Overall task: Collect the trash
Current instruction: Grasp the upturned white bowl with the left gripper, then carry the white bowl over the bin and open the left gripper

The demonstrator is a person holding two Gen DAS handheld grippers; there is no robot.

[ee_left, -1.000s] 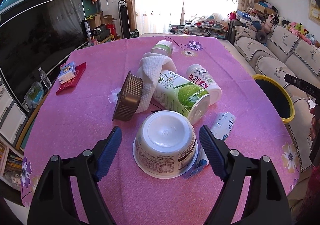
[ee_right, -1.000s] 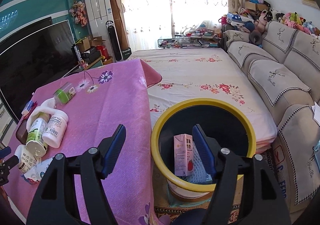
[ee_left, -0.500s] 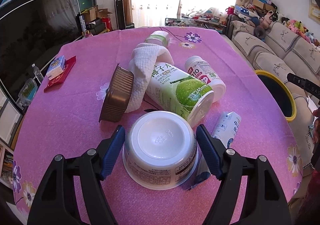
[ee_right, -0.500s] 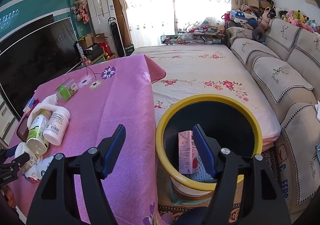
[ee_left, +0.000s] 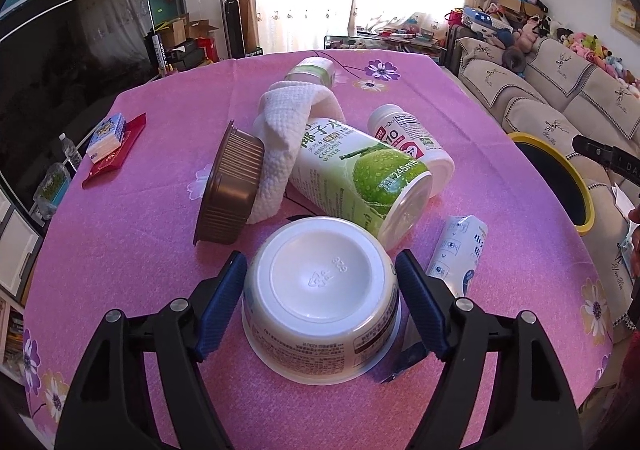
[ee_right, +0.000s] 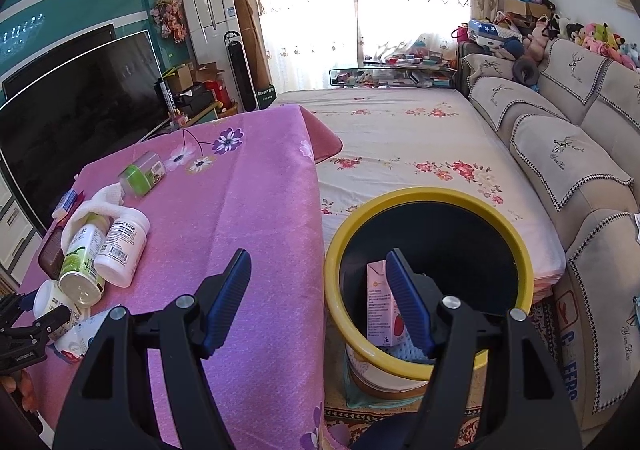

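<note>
Pink flower-print tablecloth (ee_left: 140, 250) across most of left wrist view, left half of right wrist view. Black round bin with yellow rim (ee_right: 424, 198) lower centre-right of right wrist view, beside cloth edge; pink strawberry drink carton (ee_right: 378, 302) upright inside. Right gripper (ee_right: 320, 290) above bin rim and cloth edge, fingers spread, nothing between. Left gripper (ee_left: 320, 298) bottom centre of left wrist view, blue pads (ee_left: 224, 302) spread either side of upturned white plastic bowl (ee_left: 320, 298); left pad close to the wall, contact unclear. Just behind the bowl: green-and-white coconut water can (ee_left: 360, 178) on its side, white textured cloth (ee_left: 288, 138) draped over it, brown ribbed foil tray (ee_left: 232, 186) tilted on edge at left, white pill bottle (ee_left: 412, 146) lying at right. White-and-blue wrapper (ee_left: 460, 250) right of bowl.
</note>
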